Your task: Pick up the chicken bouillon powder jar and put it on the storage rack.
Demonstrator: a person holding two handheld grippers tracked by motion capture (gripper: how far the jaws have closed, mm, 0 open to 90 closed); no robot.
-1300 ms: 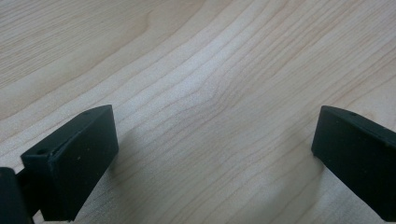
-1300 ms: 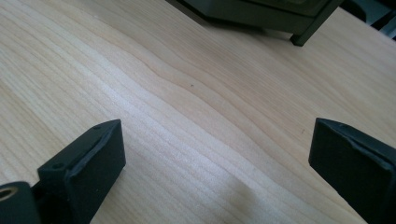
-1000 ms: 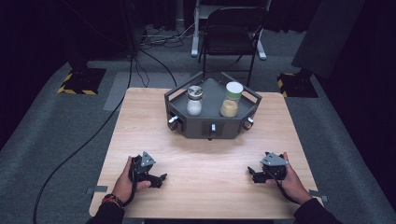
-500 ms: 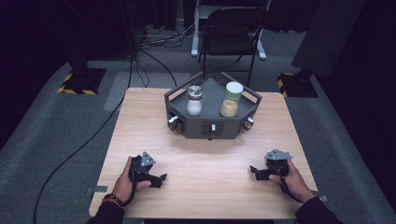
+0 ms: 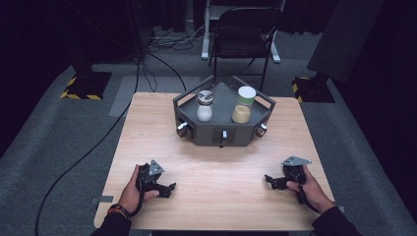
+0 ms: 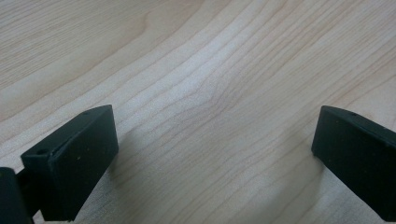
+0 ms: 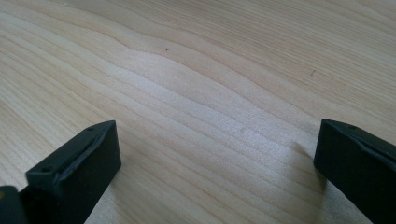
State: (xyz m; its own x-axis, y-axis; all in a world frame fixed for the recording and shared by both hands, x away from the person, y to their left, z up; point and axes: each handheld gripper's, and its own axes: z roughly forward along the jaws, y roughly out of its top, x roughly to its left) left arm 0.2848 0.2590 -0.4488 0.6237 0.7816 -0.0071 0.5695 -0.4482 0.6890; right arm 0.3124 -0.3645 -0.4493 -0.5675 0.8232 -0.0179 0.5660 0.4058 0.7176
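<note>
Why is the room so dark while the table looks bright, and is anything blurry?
High view: light falls on the table, the floor around it is dim. Left gripper view: the nearest wood grain is soft, jaws cast faint shadows. Right gripper view: much the same, with the far grain sharper.

From above, the person's forearms run off the bottom edge, so only hands and sleeve cuffs show. The left claw (image 6: 215, 154) and right claw (image 7: 217, 158) each have both jaws cut off at the lower corners in their own views. The labels on the two jars (image 5: 204, 105) are too small to read.
</note>
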